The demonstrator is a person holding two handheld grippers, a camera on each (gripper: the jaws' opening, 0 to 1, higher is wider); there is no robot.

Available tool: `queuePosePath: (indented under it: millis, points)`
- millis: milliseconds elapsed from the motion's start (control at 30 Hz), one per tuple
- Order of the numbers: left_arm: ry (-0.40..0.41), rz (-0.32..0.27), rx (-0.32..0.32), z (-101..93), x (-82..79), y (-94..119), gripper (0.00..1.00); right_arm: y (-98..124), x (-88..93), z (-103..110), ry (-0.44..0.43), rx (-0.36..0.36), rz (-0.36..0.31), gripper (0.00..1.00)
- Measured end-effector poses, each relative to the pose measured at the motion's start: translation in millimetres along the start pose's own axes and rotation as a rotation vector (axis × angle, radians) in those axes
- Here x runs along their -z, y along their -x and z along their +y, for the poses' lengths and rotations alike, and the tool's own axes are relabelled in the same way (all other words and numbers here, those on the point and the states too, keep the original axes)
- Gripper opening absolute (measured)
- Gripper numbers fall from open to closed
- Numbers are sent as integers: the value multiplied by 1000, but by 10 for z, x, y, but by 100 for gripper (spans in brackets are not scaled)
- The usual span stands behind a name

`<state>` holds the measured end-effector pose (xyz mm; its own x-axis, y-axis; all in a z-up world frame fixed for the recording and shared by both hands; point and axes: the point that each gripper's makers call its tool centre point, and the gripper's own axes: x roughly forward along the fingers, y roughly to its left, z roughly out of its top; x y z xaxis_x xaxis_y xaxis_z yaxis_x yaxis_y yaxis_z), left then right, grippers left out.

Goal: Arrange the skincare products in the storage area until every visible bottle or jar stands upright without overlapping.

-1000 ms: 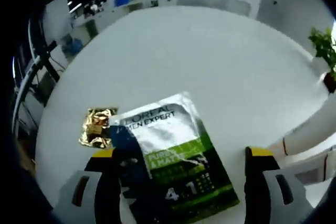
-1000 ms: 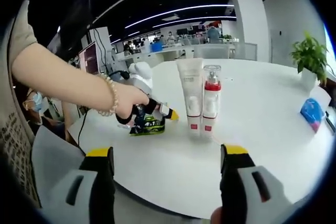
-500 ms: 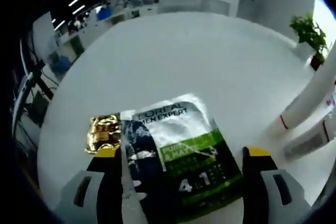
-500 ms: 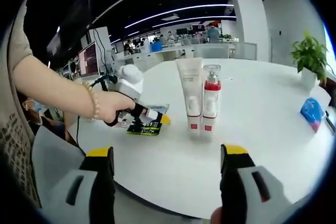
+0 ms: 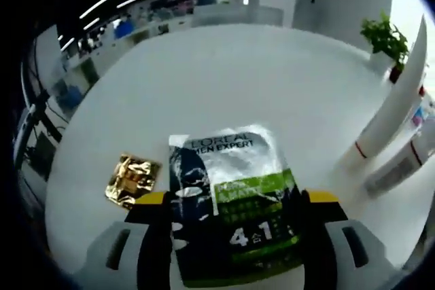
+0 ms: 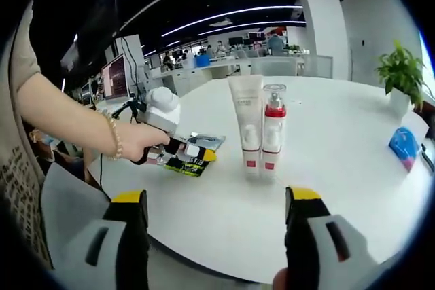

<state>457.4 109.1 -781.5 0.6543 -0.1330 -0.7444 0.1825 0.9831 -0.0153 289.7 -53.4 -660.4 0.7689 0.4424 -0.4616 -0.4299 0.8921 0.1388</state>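
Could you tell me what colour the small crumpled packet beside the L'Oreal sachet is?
Shiny gold; the small crumpled packet shows best in the left gripper view.

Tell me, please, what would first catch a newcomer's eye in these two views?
In the left gripper view, the green and black sachet lies between the jaws of the left gripper, which press its edges, with a gold packet beside it on the white table. In the right gripper view, a white tube and a red-collared pump bottle stand upright side by side mid-table, beyond the open right gripper.
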Motion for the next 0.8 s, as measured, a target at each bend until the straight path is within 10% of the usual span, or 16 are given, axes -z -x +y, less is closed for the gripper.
queuePosePath:
  millis: [467, 633, 800]
  points:
    - [-109, -35, 69, -175, -66, 54, 48, 0, -3, -6, 3, 4, 0, 83]
    - [48, -24, 167, -255, -88, 123, 24, 0, -7, -4, 7, 4, -2, 83]
    - [25, -25, 149, -222, -55, 194, 20, 0, -11, 9, 13, 0, -4, 83]
